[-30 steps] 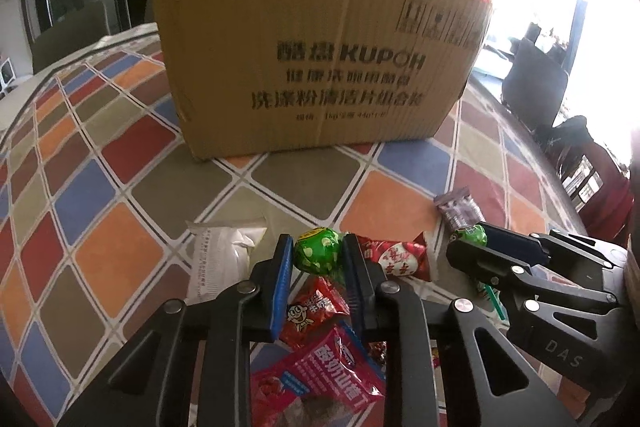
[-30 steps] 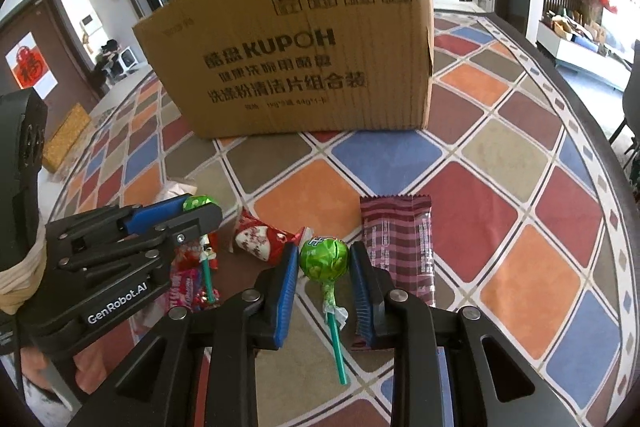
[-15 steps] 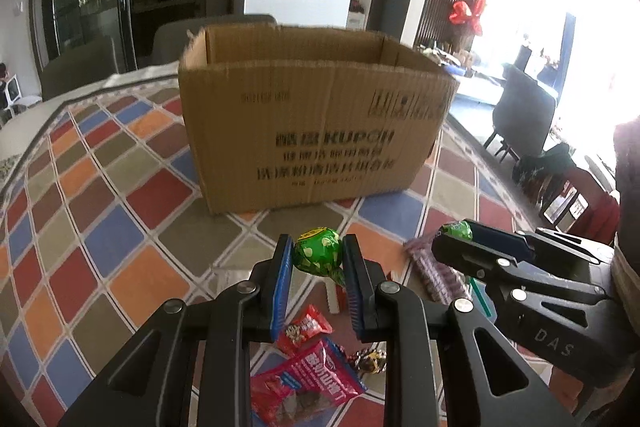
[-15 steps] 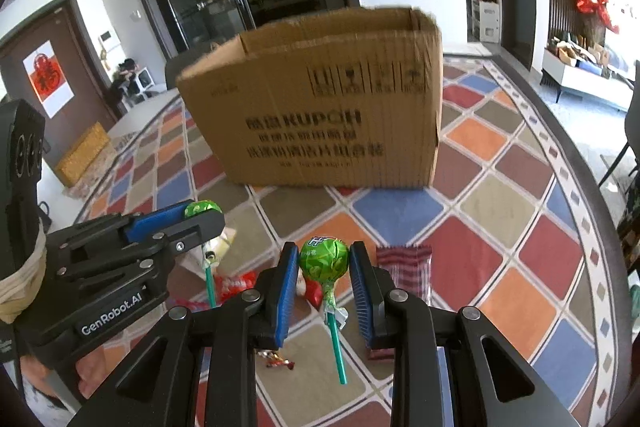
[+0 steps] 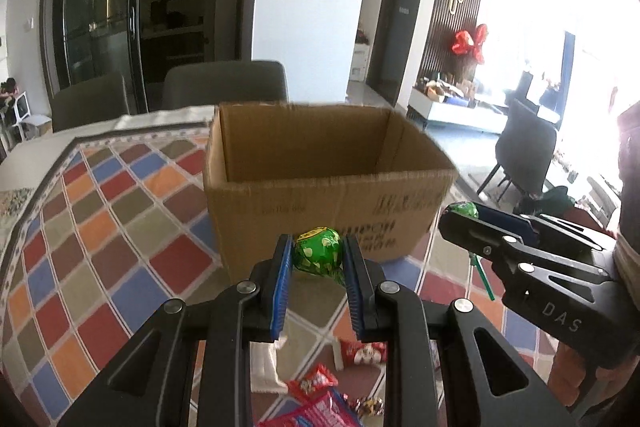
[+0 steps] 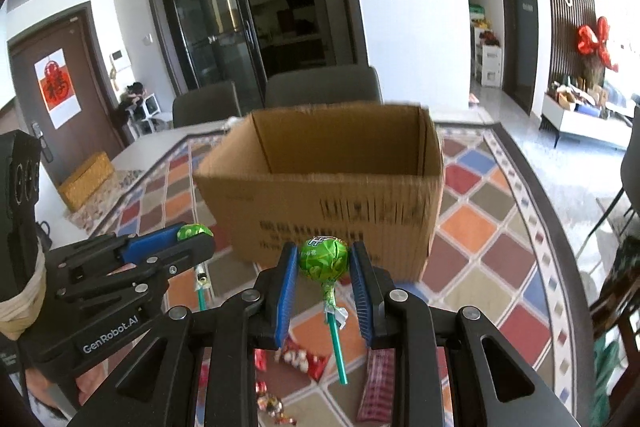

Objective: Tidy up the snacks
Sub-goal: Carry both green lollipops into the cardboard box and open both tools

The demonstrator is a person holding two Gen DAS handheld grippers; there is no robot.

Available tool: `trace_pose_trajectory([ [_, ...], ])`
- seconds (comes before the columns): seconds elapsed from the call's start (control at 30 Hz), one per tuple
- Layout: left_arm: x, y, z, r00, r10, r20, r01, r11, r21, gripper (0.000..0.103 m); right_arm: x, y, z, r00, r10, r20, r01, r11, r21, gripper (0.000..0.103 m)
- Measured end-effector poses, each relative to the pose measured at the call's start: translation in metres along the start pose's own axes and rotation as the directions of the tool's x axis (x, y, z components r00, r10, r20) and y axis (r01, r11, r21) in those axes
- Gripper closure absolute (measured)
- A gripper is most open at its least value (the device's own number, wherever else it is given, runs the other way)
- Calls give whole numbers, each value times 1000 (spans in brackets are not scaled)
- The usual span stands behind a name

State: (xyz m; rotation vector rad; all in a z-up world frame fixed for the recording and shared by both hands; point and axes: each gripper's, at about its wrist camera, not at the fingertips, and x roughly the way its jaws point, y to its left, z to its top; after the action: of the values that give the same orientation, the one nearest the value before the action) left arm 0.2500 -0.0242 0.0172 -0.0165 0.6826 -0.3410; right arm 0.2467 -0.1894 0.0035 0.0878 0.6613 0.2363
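Note:
An open brown cardboard box (image 5: pixel 320 183) (image 6: pixel 324 187) stands on the checked tablecloth ahead of both grippers. My left gripper (image 5: pixel 317 259) is shut on a green lollipop (image 5: pixel 318 254), held in the air in front of the box's near wall. My right gripper (image 6: pixel 324 261) is shut on a second green lollipop (image 6: pixel 325 259), its green stick hanging down, at about the same height. Each gripper shows in the other's view: the right one (image 5: pixel 464 213) and the left one (image 6: pixel 192 233). No contents of the box show from here.
Loose snacks lie on the cloth below the grippers: red packets (image 5: pixel 360 353) (image 6: pixel 300 357), a white packet (image 5: pixel 266 367), a pink packet (image 5: pixel 316 413) and a maroon wafer bar (image 6: pixel 376 387). Grey chairs (image 6: pixel 320 87) stand behind the table. The table's edge curves at the right.
Both grippers have risen with their lollipops from near the tabletop to the height of the box's rim. The open inside of the box has come into view.

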Motion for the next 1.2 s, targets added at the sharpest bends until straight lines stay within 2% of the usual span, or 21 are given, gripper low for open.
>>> trace_pose_trajectory([
  [0.27,0,1,38,999,15,31,-16,1000,21,78,2,-3,37,999,15,30,-16,1000,14,75],
  [0.53,13,6,70,999,29,25,-29,999,23,78,12,-5,70,999,16,42,-16,1000,-3,75],
  [0.73,32,15,94,998,59,-2,-59,998,13,77,33,-10,94,1000,-11,16,11,1000,-15,75],
  [1.0,59,15,114,990,132,-45,-130,990,52,77,56,-12,111,998,-52,-18,52,998,-42,75],
  [1.03,62,15,117,988,145,-49,-143,988,59,76,59,-12,112,998,-55,-22,54,998,-45,75],
  [1.07,65,15,118,986,161,-51,-158,985,68,70,61,-12,113,998,-57,-24,56,997,-45,75],
  [1.17,62,15,115,984,175,-37,-172,982,79,59,66,-13,115,995,-97,-26,95,994,-56,57],
  [1.2,60,14,113,984,175,-33,-172,982,79,54,64,-13,113,994,-106,-16,105,993,-61,57],
])
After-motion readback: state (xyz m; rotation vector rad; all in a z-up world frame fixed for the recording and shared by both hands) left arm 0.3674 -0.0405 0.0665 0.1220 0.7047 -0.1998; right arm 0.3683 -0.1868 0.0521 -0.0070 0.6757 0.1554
